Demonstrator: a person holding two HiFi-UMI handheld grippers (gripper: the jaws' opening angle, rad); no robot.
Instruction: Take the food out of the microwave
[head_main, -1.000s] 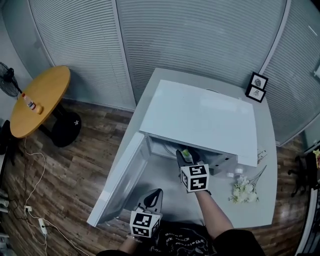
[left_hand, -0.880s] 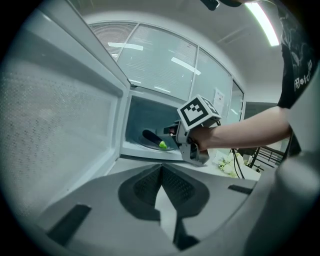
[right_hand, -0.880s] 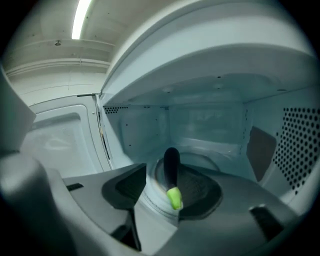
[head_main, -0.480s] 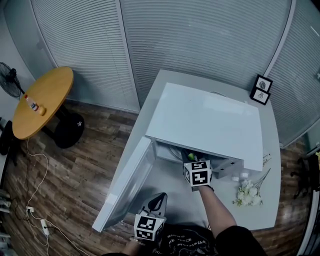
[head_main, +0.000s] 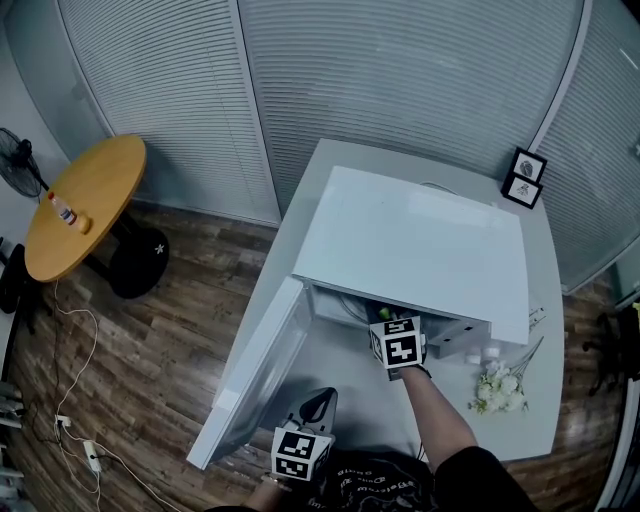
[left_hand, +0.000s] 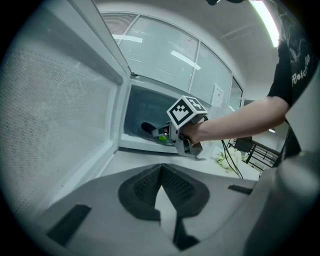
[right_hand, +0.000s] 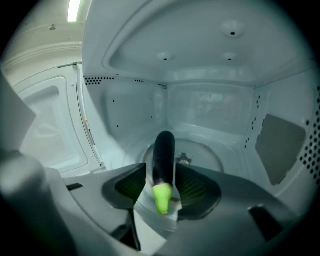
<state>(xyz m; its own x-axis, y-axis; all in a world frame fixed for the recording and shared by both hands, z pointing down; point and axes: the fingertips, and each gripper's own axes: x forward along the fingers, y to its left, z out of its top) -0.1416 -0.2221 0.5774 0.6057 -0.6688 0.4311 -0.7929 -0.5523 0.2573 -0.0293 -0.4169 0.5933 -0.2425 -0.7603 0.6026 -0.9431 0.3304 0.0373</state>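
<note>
R gripper (right_hand: 164, 186) inside microwave (head_main: 410, 240), jaws clamped on eggplant (right_hand: 164, 152); L gripper (left_hand: 161, 174) outside microwave, jaws pressed together, nothing held.

I see eggplant (right_hand: 163, 150): dark purple, green stem end toward me, gripped lengthwise between right gripper (right_hand: 161, 192) fingers (right_hand: 131, 186), tip reaching past fingertips inside white microwave (right_hand: 210, 120), door open.
</note>
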